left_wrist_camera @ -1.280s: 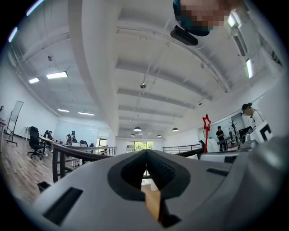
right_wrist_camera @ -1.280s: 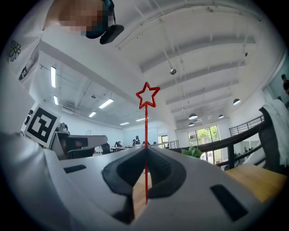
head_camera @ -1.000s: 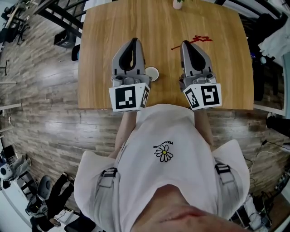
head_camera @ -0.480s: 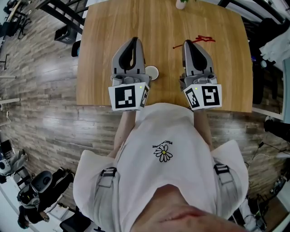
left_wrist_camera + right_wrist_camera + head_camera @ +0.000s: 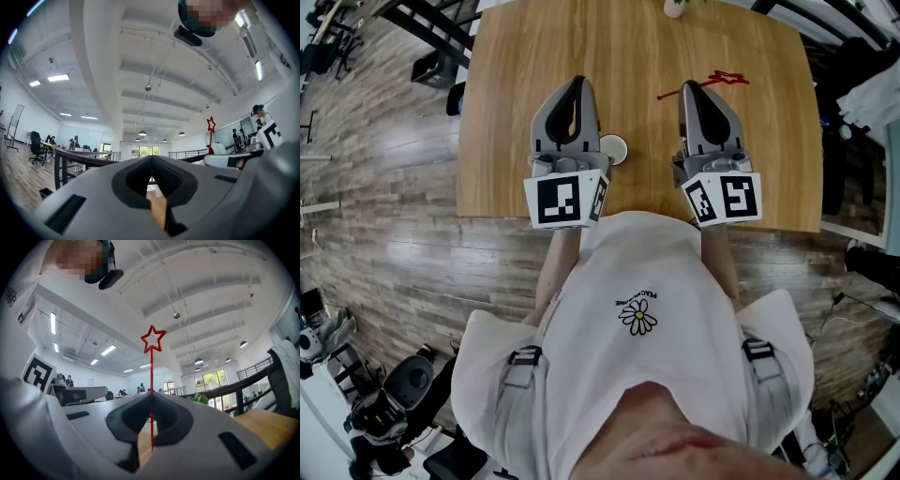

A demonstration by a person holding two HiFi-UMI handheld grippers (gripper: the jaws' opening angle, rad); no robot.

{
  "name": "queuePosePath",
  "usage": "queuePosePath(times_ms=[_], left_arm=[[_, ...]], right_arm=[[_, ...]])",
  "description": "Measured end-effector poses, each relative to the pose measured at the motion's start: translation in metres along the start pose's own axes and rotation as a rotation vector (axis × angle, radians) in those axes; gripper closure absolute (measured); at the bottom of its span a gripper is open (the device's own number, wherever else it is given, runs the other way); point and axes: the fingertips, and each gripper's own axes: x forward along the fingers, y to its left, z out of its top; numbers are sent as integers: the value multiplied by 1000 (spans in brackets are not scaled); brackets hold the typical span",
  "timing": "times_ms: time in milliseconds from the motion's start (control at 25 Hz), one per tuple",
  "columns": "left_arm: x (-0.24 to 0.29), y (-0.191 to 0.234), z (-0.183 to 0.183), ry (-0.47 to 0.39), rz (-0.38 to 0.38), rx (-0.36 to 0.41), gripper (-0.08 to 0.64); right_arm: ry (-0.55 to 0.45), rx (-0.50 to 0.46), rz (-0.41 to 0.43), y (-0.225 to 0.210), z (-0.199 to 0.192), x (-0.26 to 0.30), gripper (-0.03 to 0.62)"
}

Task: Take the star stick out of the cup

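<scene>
The red star stick (image 5: pixel 719 80) is clamped in my right gripper (image 5: pixel 695 91), lifted over the wooden table (image 5: pixel 511 84) with its star end pointing away to the right. In the right gripper view the thin stem runs up between the shut jaws of the right gripper (image 5: pixel 151 395) to the star (image 5: pixel 153 339). The white cup (image 5: pixel 614 150) stands on the table just right of my left gripper (image 5: pixel 574 86), apart from the stick. The left gripper (image 5: pixel 151 158) is shut with nothing in it; the star (image 5: pixel 211 124) shows off to its right.
A small white pot (image 5: pixel 672 7) sits at the table's far edge. The table's near edge lies right under both grippers, close to the person's body. Wooden floor surrounds the table, with dark furniture (image 5: pixel 441 80) at the left.
The star end of the stick has drifted slightly to the right and farther away with the right gripper. The left gripper and the cup have stayed in place.
</scene>
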Motion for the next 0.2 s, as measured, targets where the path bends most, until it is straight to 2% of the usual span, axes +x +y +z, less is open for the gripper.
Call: queuePosePath(times_ms=[200], left_arm=[[3, 3, 2, -6, 4, 2, 544]], right_arm=[[-4, 38, -5, -4, 1, 2, 579]])
